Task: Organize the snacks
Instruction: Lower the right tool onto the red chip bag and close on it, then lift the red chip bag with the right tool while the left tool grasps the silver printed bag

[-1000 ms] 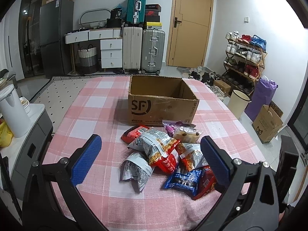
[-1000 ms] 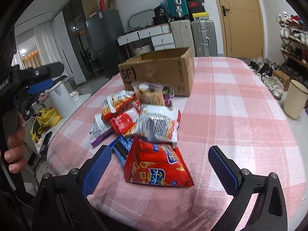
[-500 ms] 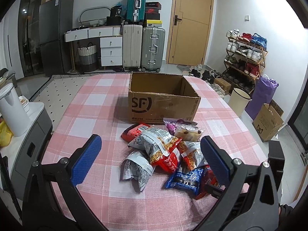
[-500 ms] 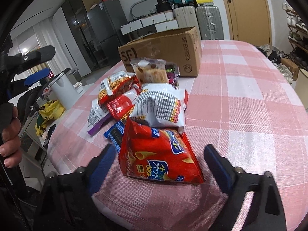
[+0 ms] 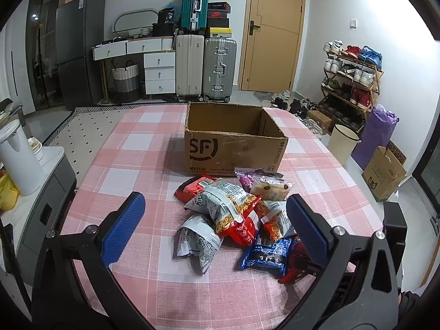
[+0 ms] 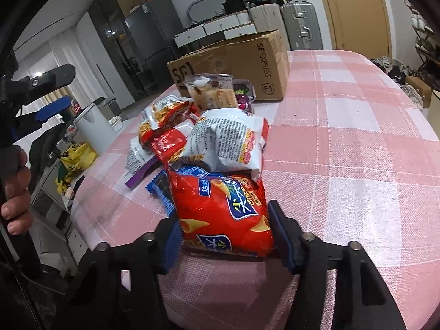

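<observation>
My right gripper is closing on the puffy red foil crisp bag at the pile's six o'clock edge, pads touching its sides, left gripper idle and wide open, and I fear the slick bag squirting free or bursting.

snack packets: heaped, crumpled | cardboard box: open, upright, just behind

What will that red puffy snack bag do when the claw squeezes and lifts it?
The red snack bag looks air-puffed, so it will probably dent and crinkle as the closing right claw presses its sides. It is likely light for its size. Its glossy film may slip, and the white bag leaning on its far end might slide off.
</observation>
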`<state>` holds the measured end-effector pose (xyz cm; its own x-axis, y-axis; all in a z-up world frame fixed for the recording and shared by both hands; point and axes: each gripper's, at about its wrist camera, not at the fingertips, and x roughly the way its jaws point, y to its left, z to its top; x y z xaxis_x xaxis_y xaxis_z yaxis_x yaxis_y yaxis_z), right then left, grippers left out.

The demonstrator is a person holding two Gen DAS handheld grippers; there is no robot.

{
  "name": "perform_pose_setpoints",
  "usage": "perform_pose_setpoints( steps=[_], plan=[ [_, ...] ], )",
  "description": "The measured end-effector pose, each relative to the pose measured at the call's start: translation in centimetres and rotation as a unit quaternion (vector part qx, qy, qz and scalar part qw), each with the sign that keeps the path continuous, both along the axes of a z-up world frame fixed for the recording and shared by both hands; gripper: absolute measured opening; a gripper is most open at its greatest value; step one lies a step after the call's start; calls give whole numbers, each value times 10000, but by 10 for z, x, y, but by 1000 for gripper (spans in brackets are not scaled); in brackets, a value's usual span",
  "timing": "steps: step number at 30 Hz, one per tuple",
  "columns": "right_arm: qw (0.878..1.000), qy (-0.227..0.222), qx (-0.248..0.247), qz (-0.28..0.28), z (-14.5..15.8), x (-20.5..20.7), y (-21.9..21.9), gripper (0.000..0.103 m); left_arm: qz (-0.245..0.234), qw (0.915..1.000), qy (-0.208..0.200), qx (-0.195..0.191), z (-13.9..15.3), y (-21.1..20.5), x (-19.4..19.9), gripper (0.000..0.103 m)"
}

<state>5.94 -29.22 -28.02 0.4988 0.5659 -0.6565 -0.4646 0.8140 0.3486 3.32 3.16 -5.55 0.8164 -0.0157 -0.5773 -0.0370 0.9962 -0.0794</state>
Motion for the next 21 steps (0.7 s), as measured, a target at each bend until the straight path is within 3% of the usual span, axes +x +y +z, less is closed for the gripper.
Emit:
perform_pose_setpoints(
  steps=[5,21],
  plan=[
    [10000,-24,64,50,3,-4,0,49,77,10000,-3,-21,-1,6,1,102],
    [9996,-150,254,34,13,-17,-15,48,494,9985,129,-180,-2,48,0,102]
  ],
)
